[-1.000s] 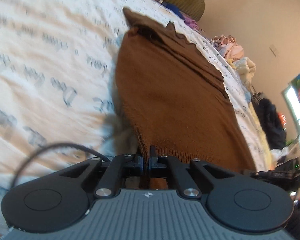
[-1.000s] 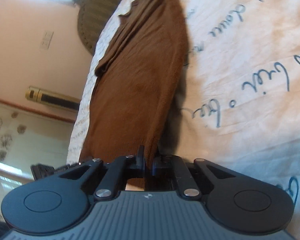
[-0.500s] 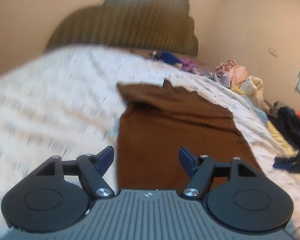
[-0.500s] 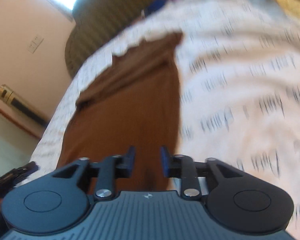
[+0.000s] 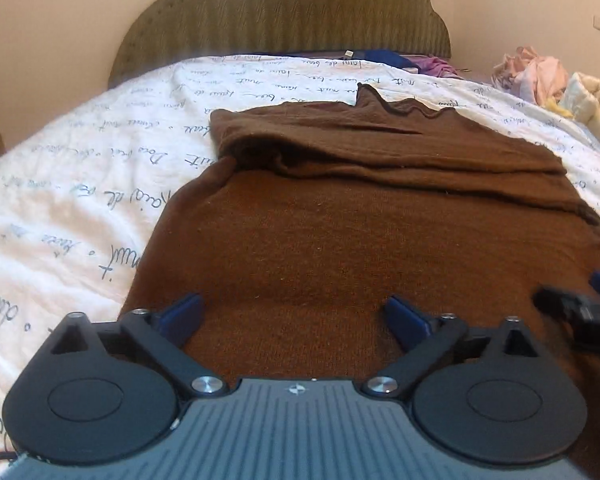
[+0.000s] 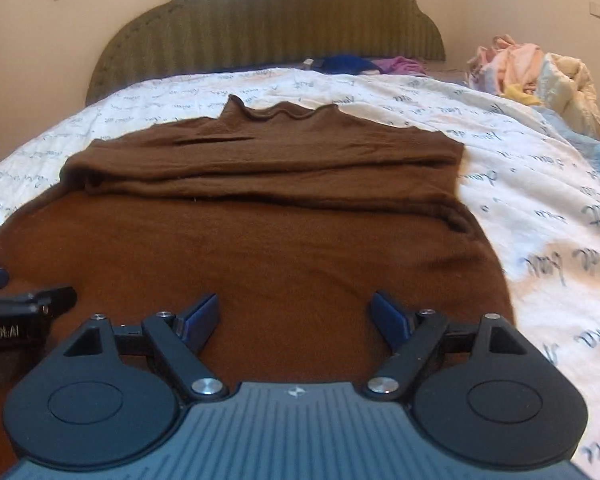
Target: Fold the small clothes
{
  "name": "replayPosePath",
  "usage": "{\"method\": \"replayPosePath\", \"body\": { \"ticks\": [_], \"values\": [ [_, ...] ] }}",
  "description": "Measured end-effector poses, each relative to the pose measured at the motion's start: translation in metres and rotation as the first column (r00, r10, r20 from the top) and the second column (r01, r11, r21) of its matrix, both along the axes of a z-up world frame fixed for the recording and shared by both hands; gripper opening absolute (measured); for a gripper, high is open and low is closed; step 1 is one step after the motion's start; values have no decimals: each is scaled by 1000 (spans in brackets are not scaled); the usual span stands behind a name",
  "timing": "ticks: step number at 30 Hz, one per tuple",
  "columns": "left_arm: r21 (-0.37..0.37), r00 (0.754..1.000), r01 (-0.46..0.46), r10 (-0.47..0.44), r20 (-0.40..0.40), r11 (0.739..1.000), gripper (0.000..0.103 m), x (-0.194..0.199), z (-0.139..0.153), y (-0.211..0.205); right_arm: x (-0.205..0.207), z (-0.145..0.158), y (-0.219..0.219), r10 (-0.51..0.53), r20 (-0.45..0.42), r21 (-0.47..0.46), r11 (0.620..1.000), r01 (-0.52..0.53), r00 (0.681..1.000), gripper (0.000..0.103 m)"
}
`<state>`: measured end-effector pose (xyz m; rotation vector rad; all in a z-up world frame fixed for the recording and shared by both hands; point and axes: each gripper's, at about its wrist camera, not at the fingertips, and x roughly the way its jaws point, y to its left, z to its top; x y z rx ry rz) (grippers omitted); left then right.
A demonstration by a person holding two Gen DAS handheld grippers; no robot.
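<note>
A brown knit sweater lies flat on the bed, its sleeves folded across the upper body and its wavy collar toward the headboard; it also shows in the right wrist view. My left gripper is open and empty above the sweater's near hem, left part. My right gripper is open and empty above the near hem, right part. Each gripper shows at the edge of the other's view: the right one, the left one.
The bed has a white cover with blue script. A green padded headboard stands at the far end. Blue and purple clothes lie by the headboard. A pile of pale clothes sits at the far right.
Both grippers were shut on the sweater's hem a second ago. They let go, opened wide and tilted up level, so that the whole sweater lies flat in view.
</note>
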<state>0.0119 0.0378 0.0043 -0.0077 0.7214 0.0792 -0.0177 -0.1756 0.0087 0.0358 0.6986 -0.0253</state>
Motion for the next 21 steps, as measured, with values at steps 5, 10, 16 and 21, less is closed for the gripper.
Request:
{"method": "replayPosePath", "body": {
  "ticks": [5, 10, 16, 21],
  "values": [
    [30, 1000, 9, -9, -8, 1000, 102, 0, 0, -9, -34, -1, -6, -27, -19, 11, 1000, 27, 999, 93],
    [57, 1000, 3, -1, -30, 998, 102, 3, 3, -17, -38, -6, -7, -29, -4, 39, 999, 30, 1000, 100],
    [29, 997, 7, -4, -82, 1000, 103, -16, 8, -13, -40, -5, -3, -17, -15, 22, 1000, 18, 1000, 103],
    [48, 1000, 16, -15, -22, 999, 103, -33, 0, -15, -41, -5, -2, -18, -15, 18, 1000, 18, 1000, 103]
  ]
}}
